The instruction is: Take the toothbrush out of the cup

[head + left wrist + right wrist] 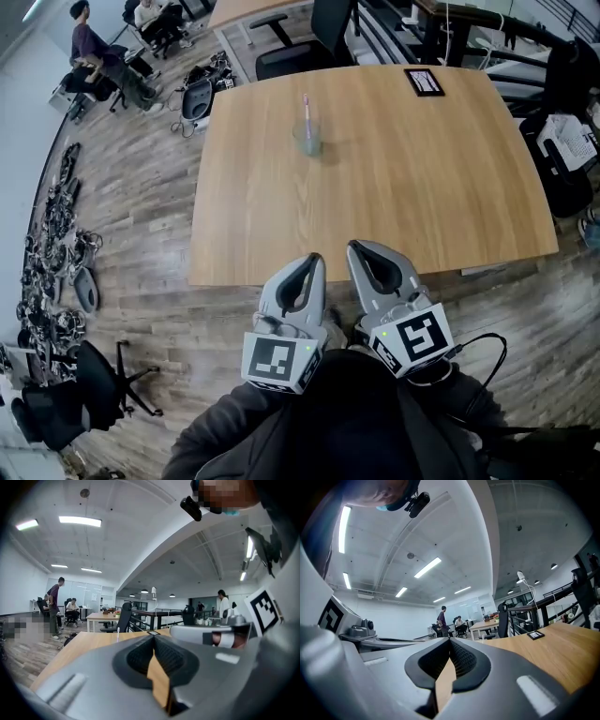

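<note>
Toothbrush (118, 631) a tiny sliver in left gripper view, its cup (307, 139) indiscernible there, black device (424, 82) too small to identify

Table (422, 187): cup (307, 141) on it, far of centre; toothbrush (306, 108) in cup; flat device (424, 82) far right. Chair (300, 47) behind far edge. Left gripper (316, 260), right gripper (355, 248) side by side at near edge.

Pink toothbrush (306, 106), greenish cup (307, 141) (tan wood-grain table (422, 187)).

You held two grippers — left gripper (316, 260), right gripper (355, 247). The one table (431, 197) carried one cup (307, 142) and one toothbrush (305, 106) towards its far edge, one dark tablet (424, 82) at its far right corner.
</note>
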